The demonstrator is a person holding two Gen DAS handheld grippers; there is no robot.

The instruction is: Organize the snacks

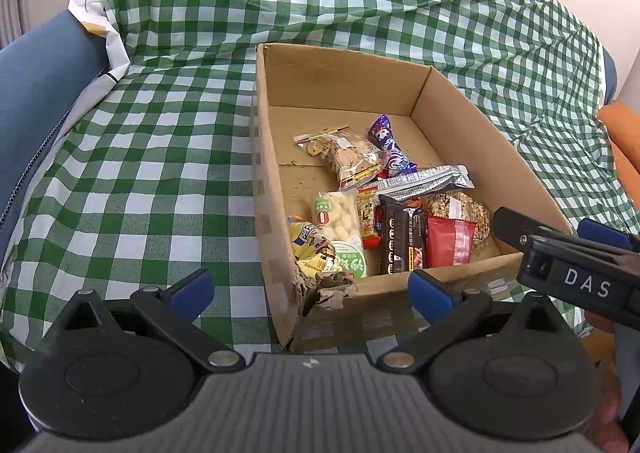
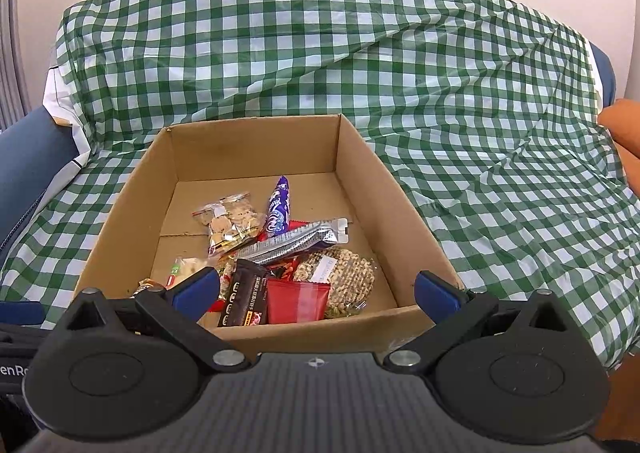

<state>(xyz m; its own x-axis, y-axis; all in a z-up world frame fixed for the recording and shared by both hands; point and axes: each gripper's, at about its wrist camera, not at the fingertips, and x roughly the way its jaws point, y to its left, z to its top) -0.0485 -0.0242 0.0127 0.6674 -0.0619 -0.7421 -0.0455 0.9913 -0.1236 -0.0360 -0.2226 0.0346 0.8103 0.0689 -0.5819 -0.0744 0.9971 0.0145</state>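
A brown cardboard box [image 2: 400,209] sits open on a green-and-white checked cloth [image 2: 480,113], and all the snacks in view lie inside it, heaped toward its near end while the far part of the floor stays bare. At the back of the heap a clear bag of small biscuits [image 2: 230,223] lies beside a purple wrapper [image 2: 279,209]. A silver foil packet [image 2: 292,243] lies across the middle. Nearer the front wall, a black bar [image 2: 245,299], a red packet [image 2: 298,300] and a clear pack of nut brittle [image 2: 344,277] lie side by side. In the left wrist view a pack of white puffs [image 1: 336,215] and a yellow packet [image 1: 310,249] rest against the left wall, whose near corner is torn.

The left gripper [image 1: 310,287] and the right gripper [image 2: 318,287] both hover at the box's near edge, jaws spread wide and holding nothing.
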